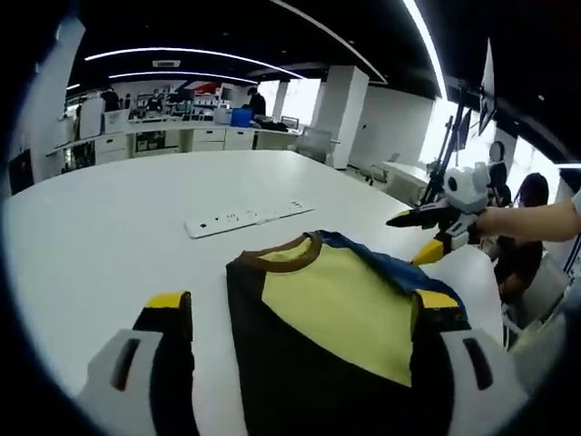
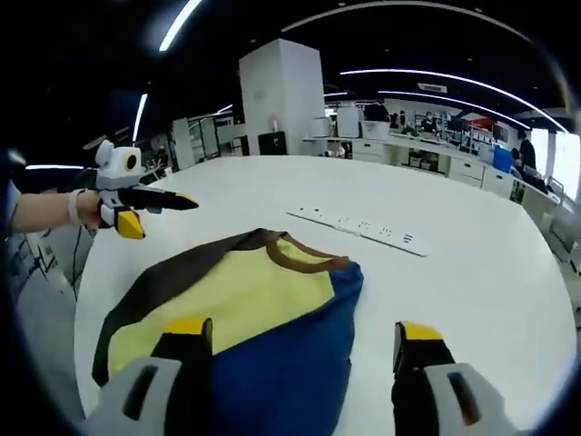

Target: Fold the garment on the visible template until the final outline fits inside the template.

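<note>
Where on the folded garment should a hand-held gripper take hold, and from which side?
Grip the garment at its blue edge, likely from the bare table beside it. That edge lies flat and free near the right hand-held gripper, whose jaws stand open above the cloth.

We see a yellow, black and blue shirt (image 2: 245, 318) with a brown collar (image 2: 295, 254) on our white table (image 2: 472, 272).
</note>
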Demonstrator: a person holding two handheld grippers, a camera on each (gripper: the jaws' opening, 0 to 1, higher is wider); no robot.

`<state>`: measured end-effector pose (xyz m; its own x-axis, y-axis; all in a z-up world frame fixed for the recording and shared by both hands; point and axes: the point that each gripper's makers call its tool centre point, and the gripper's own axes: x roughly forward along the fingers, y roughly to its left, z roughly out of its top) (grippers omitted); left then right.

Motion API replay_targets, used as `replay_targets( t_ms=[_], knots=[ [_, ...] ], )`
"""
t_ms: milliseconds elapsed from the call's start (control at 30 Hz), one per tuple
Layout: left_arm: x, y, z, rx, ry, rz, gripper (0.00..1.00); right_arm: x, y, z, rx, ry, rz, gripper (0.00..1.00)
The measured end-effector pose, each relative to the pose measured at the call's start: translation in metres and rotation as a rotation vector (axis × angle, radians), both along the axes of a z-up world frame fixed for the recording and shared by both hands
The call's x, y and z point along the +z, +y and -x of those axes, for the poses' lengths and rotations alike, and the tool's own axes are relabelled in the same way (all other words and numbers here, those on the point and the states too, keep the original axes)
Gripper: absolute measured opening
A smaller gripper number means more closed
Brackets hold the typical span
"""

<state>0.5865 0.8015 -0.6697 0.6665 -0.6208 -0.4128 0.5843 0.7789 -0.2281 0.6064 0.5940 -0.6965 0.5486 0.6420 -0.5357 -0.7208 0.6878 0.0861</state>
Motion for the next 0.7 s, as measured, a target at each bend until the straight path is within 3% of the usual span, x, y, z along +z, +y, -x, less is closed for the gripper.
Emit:
replay_targets(
  t_ms=[200, 367, 700],
  knots=[
    [0.006, 0.004, 0.026, 0.014, -0.006, 0.005, 0.96, 0.008, -0.009, 0.022, -0.018, -0.006, -0.007, 0.8],
    [0.009, 0.009, 0.052, 0.031, -0.013, 0.015, 0.95, 0.01, -0.018, 0.052, -0.021, -0.016, 0.006, 0.79],
    [-0.001, 0.014, 0.106, 0.038, 0.004, 0.007, 0.93, 0.005, -0.022, 0.106, 0.011, -0.052, 0.051, 0.7]
  ],
)
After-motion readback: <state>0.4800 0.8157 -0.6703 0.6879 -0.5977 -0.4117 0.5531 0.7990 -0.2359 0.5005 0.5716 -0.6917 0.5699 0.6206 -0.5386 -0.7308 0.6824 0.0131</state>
